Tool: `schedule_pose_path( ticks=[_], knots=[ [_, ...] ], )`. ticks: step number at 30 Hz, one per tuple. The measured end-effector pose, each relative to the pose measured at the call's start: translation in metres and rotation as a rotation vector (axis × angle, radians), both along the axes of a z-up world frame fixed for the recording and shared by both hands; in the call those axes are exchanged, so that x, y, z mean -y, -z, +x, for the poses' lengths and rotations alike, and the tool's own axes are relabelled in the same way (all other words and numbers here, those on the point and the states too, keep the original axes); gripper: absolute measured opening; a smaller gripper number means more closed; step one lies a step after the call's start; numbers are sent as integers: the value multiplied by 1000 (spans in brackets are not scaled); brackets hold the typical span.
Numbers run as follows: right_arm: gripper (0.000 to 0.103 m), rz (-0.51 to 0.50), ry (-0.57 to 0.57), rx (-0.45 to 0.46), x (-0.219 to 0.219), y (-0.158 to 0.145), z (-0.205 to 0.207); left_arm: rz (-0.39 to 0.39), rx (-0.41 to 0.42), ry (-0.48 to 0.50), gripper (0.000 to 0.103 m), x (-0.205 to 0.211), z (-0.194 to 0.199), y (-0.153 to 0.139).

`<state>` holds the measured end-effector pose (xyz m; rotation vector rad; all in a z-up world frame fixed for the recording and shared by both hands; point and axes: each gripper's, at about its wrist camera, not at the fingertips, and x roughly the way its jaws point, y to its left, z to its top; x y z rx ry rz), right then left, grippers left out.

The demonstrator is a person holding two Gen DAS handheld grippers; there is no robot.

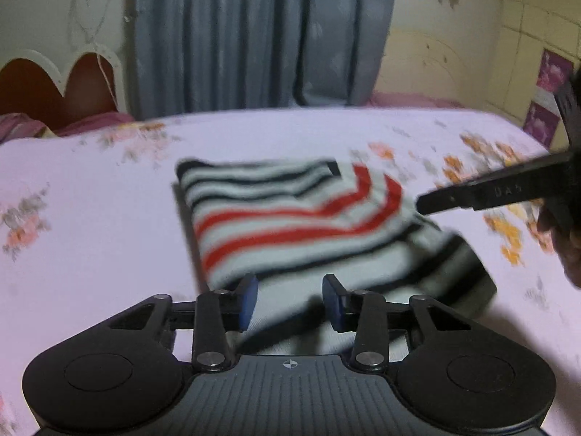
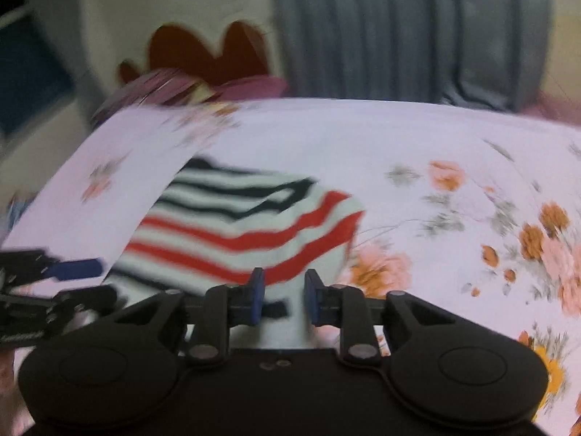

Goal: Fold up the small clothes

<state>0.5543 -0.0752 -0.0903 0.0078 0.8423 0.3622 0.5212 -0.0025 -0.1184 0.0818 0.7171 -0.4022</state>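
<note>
Striped garment (image 1: 290, 218) mid-frame on floral bedsheet (image 1: 90, 218), already folded compact | left gripper (image 1: 290, 299) part-spread, empty | right gripper (image 2: 284, 296) narrowly parted, empty | final tidy possibly left

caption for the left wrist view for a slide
Left gripper open above a folded striped garment on a floral bedsheet, right gripper reaching in from the right.

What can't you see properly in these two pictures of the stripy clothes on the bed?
- Stripy garment: blurred in both views, so its type and fold edges are unclear.
- Its near edge: hidden behind the left claw in the left view and the right claw in the right view.
- Whether either claw pinches cloth: too blurred.
- Bedsheet flowers: smeared.
- Person's hand: cut off by the left view's right edge.
</note>
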Motion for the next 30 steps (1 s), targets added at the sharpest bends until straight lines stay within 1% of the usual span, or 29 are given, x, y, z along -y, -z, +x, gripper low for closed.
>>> schedule_pose_path(
  ticks=[2, 3, 4, 5, 6, 7, 9, 10, 12, 14, 15, 16, 18, 20, 23, 26, 27, 28, 30],
  knots=[
    [17, -69, -47, -25, -11, 9, -3, 58, 9, -14, 39, 6, -5, 11],
    [10, -132, -50, -57, -16, 20, -1, 63, 13, -17, 39, 9, -7, 12],
    [4, -174, -44, -71, -18, 28, 0, 66, 16, -17, 39, 11, -8, 13],
    [4, -203, -29, -59, -17, 35, 1, 83, 25, -15, 39, 15, -10, 13],
    [4, -206, -15, -51, -13, 39, 2, 102, 36, -11, 39, 18, -13, 14],
    [4, -184, 11, -56, -9, 39, 4, 119, 44, -8, 39, 21, -14, 15],
    [5, -175, 22, -61, -9, 34, 3, 124, 45, -10, 39, 21, -19, 11],
    [8, -177, 22, -48, -9, 30, 0, 119, 40, -11, 39, 18, -24, 7],
    [9, -152, 8, -5, -6, 17, -15, 115, 46, -17, 39, 15, -37, 0],
    [10, -140, -20, 16, -5, 8, -31, 129, 35, -37, 39, 14, -51, -1],
    [10, -135, -32, 17, -4, 7, -37, 128, 20, -47, 34, 13, -54, 1],
    [10, -134, -49, 14, -5, 7, -44, 126, 3, -56, 31, 13, -58, 4],
    [9, -163, -79, 2, -9, 14, -53, 133, -12, -73, 31, 13, -62, 11],
    [7, -200, -75, -25, -11, 29, -52, 133, -23, -92, 31, 13, -64, 17],
    [7, -186, -60, -48, -7, 42, -48, 130, -30, -114, 31, 14, -62, 21],
    [7, -169, -51, -56, -4, 44, -47, 135, -33, -125, 31, 15, -62, 26],
    [9, -168, -49, -58, -4, 45, -49, 136, -31, -129, 31, 15, -62, 26],
    [16, -168, -44, -59, -3, 46, -49, 138, -30, -131, 31, 16, -62, 27],
    [17, -161, -37, -62, 1, 48, -49, 141, -29, -137, 31, 16, -63, 27]
  ],
)
